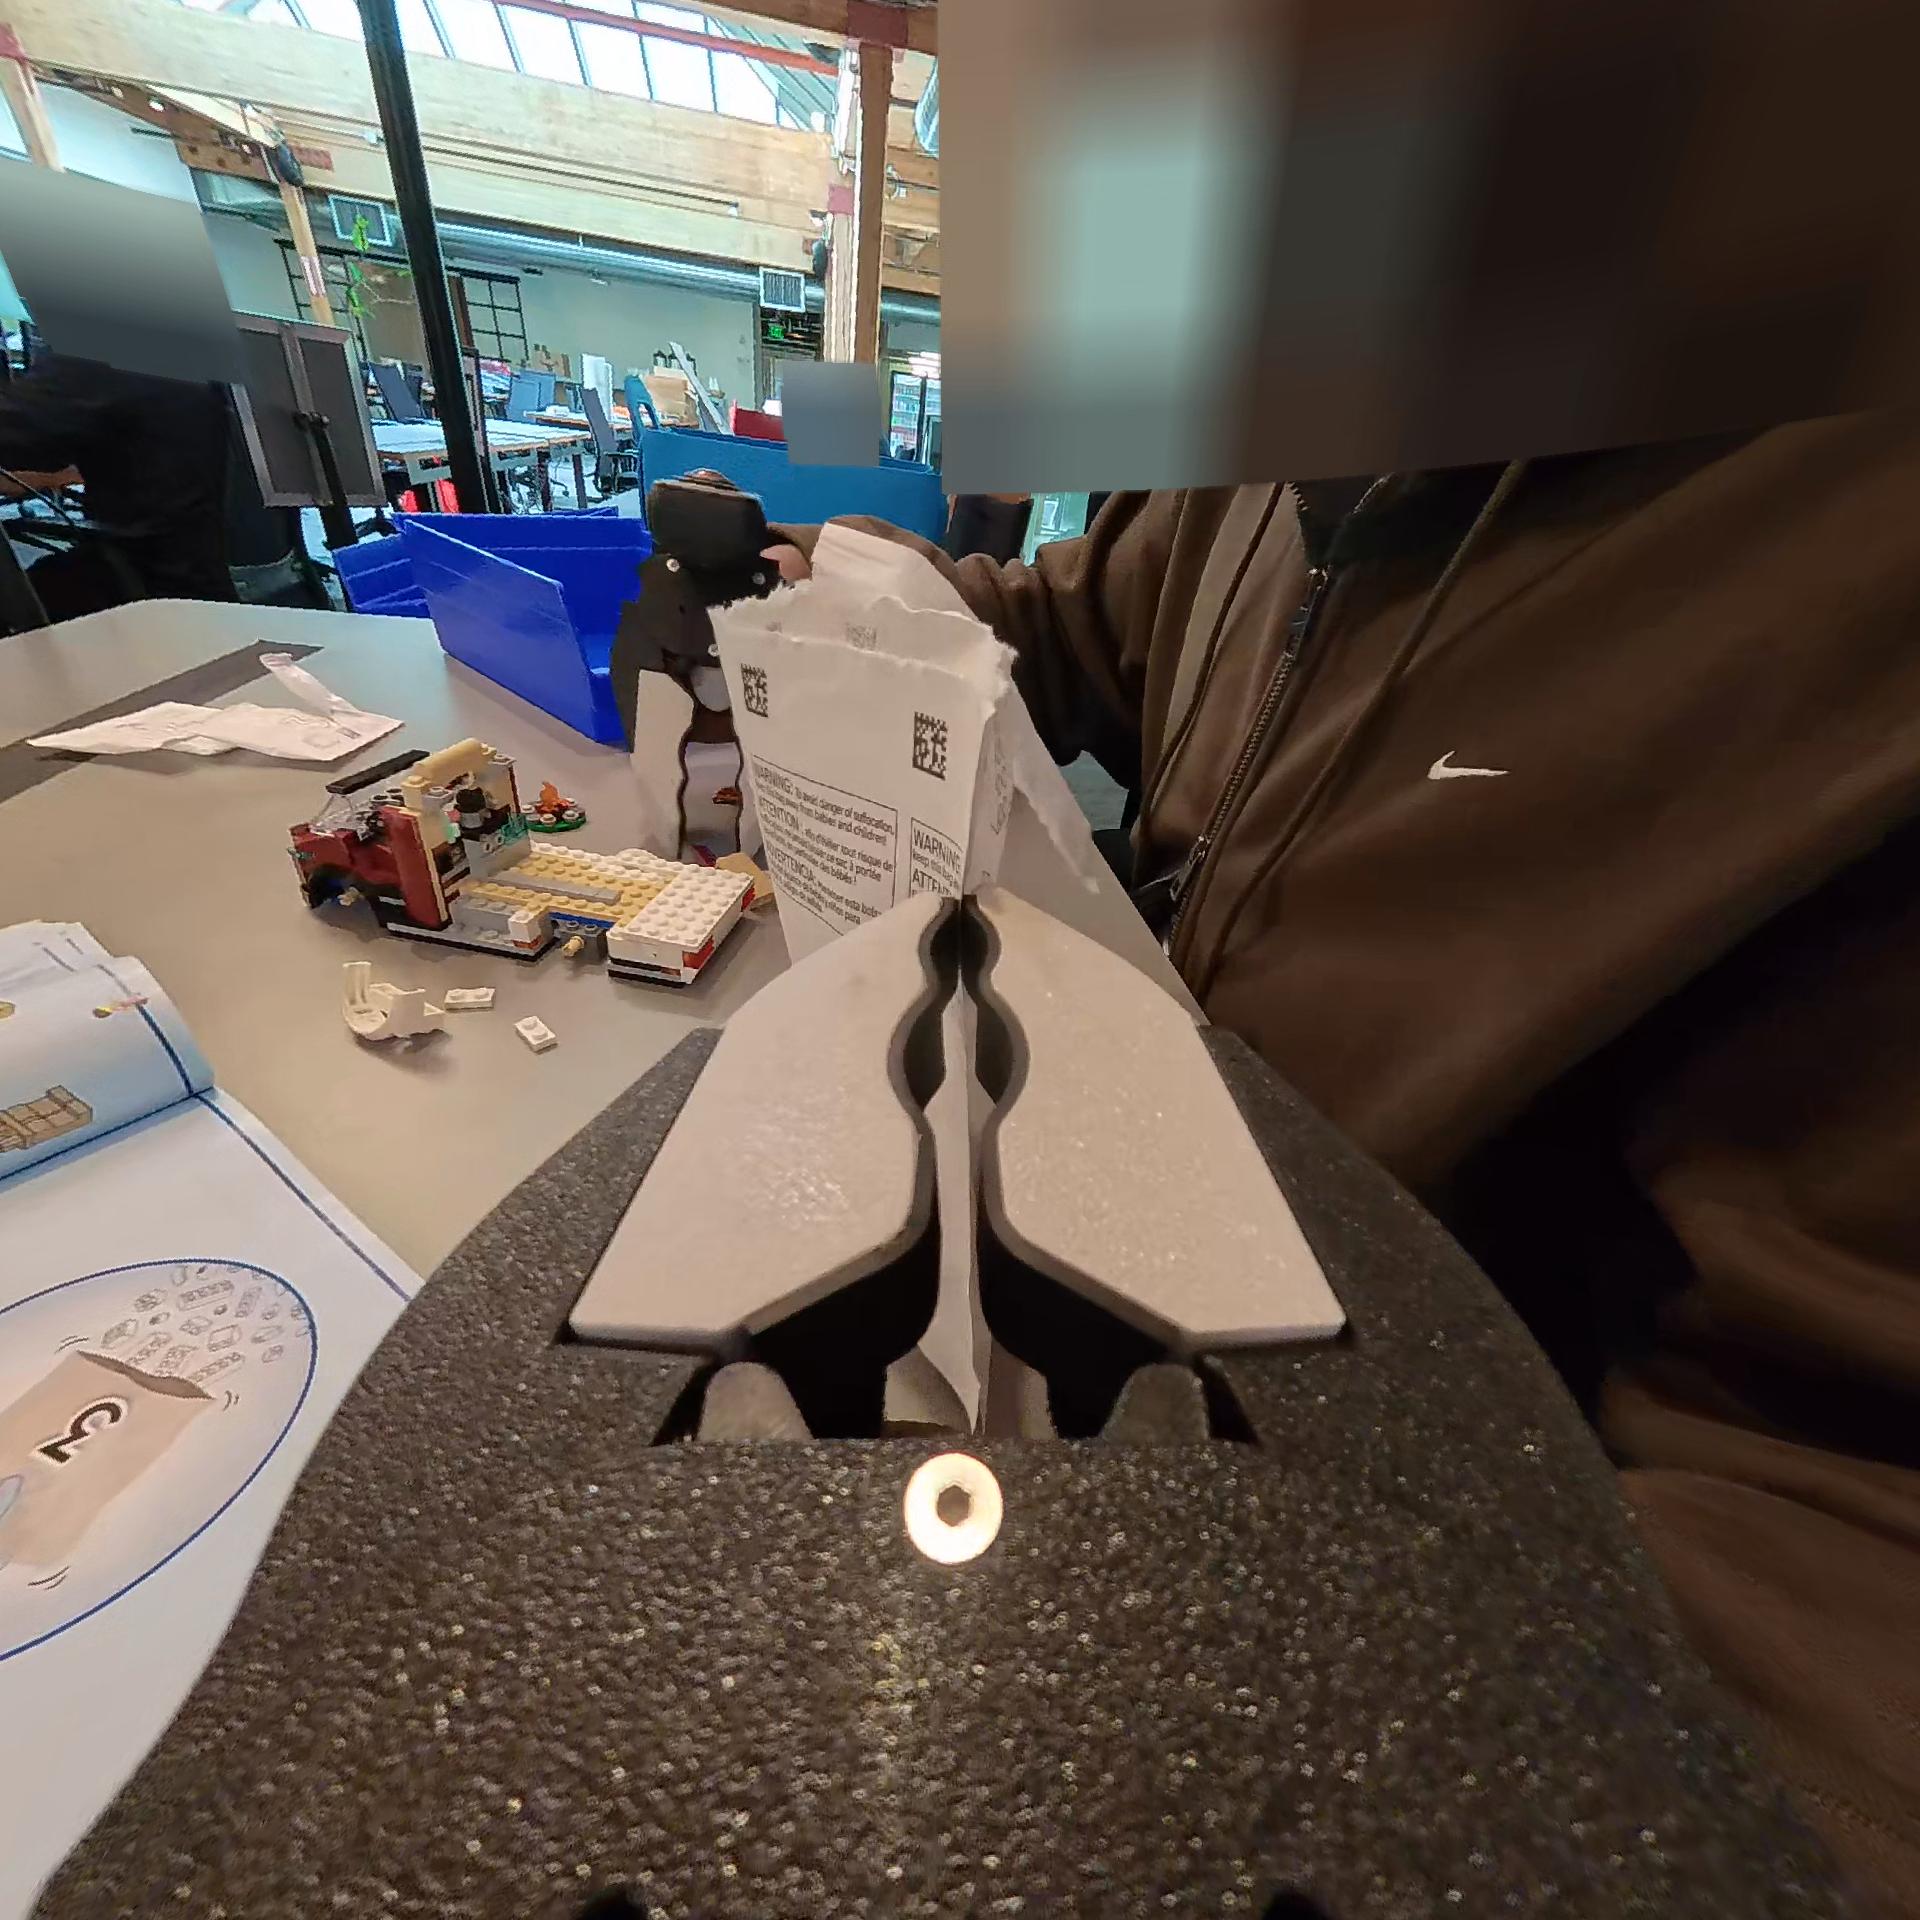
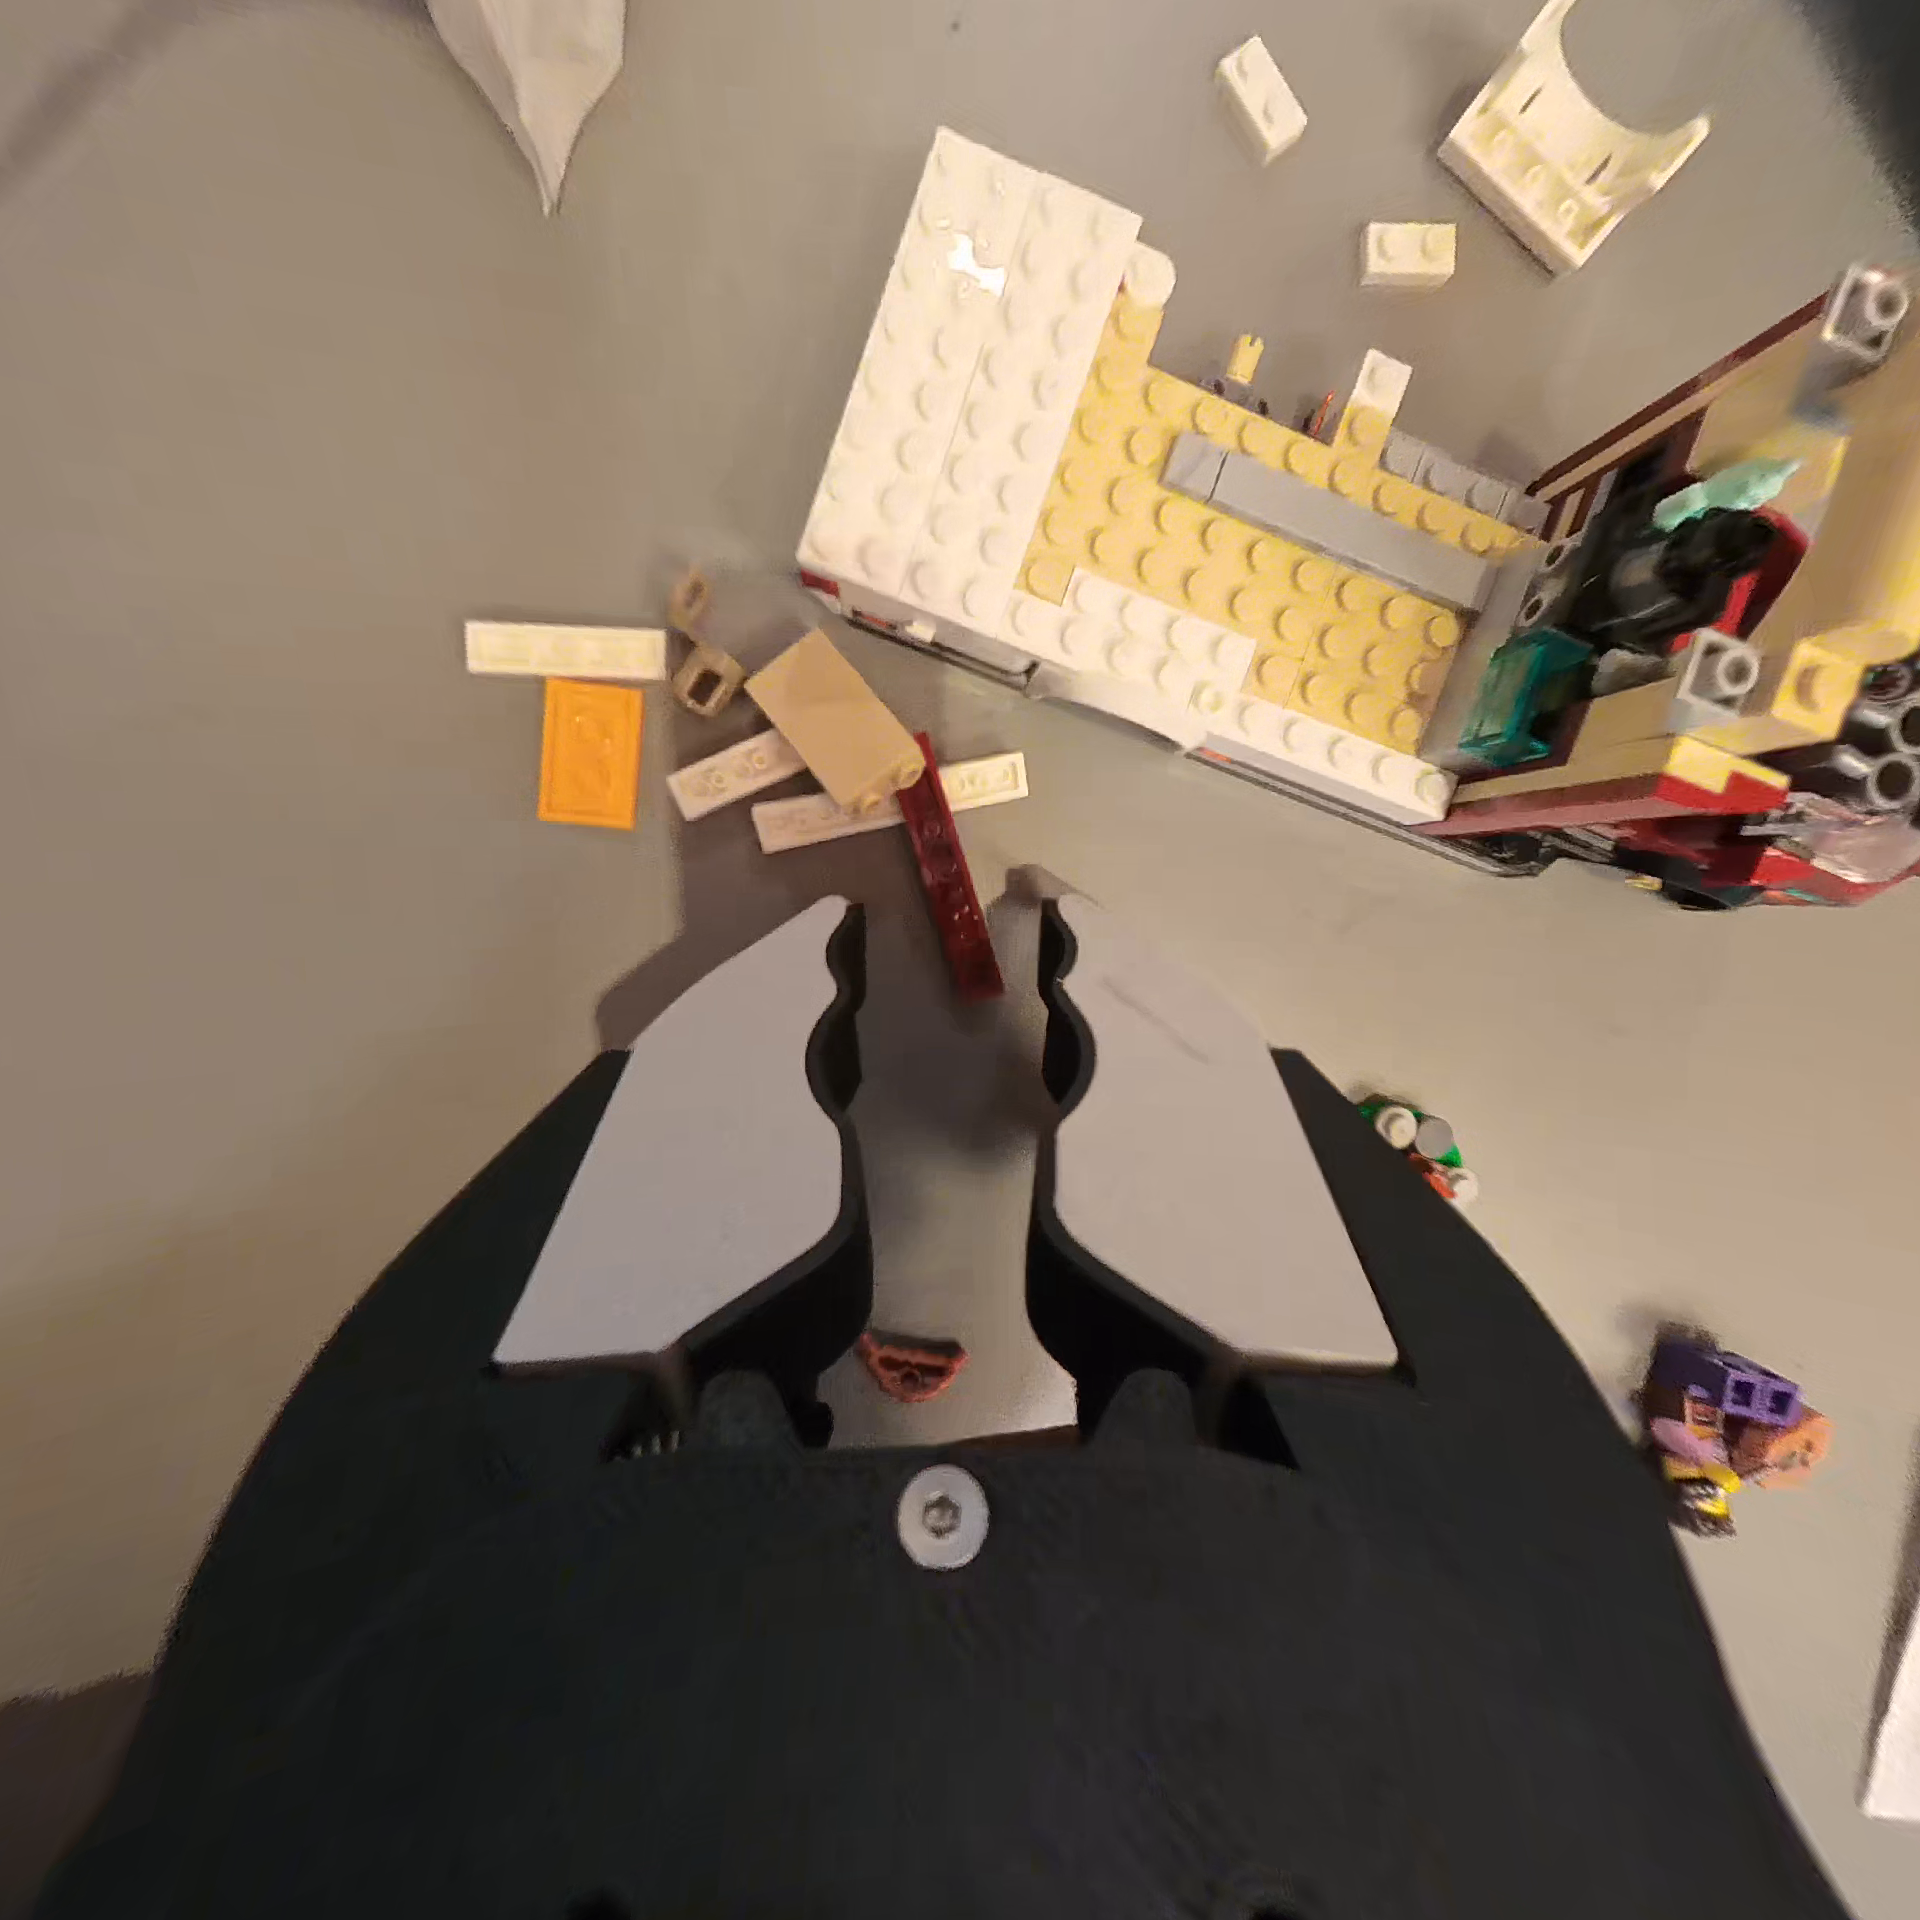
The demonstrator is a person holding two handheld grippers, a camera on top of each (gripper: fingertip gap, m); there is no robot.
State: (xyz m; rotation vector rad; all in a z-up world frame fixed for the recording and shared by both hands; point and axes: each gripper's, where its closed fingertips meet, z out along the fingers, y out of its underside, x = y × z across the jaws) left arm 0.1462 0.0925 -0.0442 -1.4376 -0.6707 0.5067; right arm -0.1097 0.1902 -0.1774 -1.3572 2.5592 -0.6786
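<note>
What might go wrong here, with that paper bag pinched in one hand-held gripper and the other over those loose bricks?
The white paper bag, already torn along its top edge, might rip further where the left hand-held gripper pinches it. The right hand-held gripper hangs open around the dark red plate, which lies slanted among the crowded pieces, so closing could nudge the tan brick or push the plate aside.

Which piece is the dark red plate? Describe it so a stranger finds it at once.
Start at the half-built white and tan brick model on the grey table. Beside its white end lies a small pile of loose pieces. The long, narrow dark red studded plate is the only red one, pointing between the open hand-held gripper's fingers.
</note>
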